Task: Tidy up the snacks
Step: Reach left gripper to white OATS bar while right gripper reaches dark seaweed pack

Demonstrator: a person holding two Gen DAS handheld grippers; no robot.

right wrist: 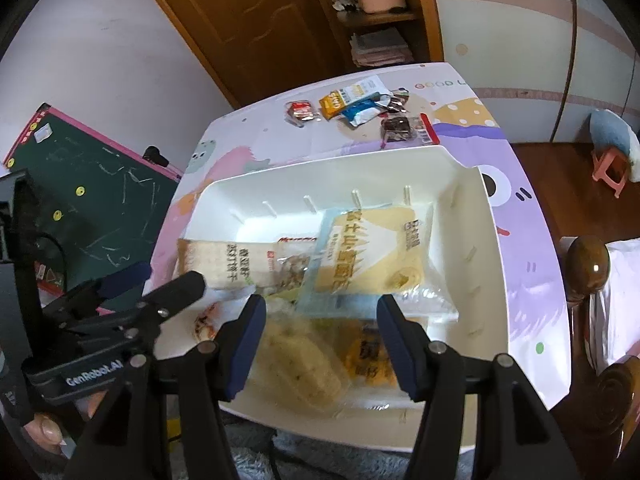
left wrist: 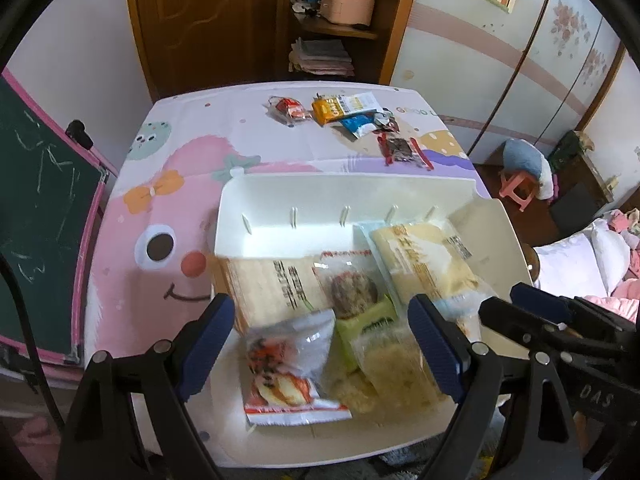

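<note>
Nearest, both grippers hang over the near end of the white bin (left wrist: 280,196), pointing steeply down into it. The left gripper (left wrist: 320,344) has its jaws spread wide; a clear packet with a red-and-white print (left wrist: 286,372) lies below and between them, but the pads do not press on it, so nothing is held. The right gripper (right wrist: 320,344) is likewise released, jaws parted over a pale, blurred snack bag (right wrist: 296,364) and an orange packet (right wrist: 372,360); no contact shows. Both probably sit here to straighten the pile or pick the next packet.

Middle ground, inside the bin: the snacks are stacked flat and overlapping at the near end, likely dropped in from this side. A tan cracker pack (left wrist: 272,284) lies at left, a clear packet with a round brown biscuit (left wrist: 352,288) beside it, a green-edged packet (left wrist: 372,316) under that, and a large yellow-and-white bag (right wrist: 372,252) rests tilted across the others. The bin's far part is bare, its inner wall ribbed with small slots, perhaps for dividers.

Farther, on the cartoon-printed tablecloth (left wrist: 160,208), a loose cluster waits beyond the bin, well apart from both grippers: a red packet (left wrist: 290,109), an orange one (left wrist: 328,110), a blue-and-white one (left wrist: 358,124), and a dark one with red edges (left wrist: 402,150). Task looks partly done.
</note>
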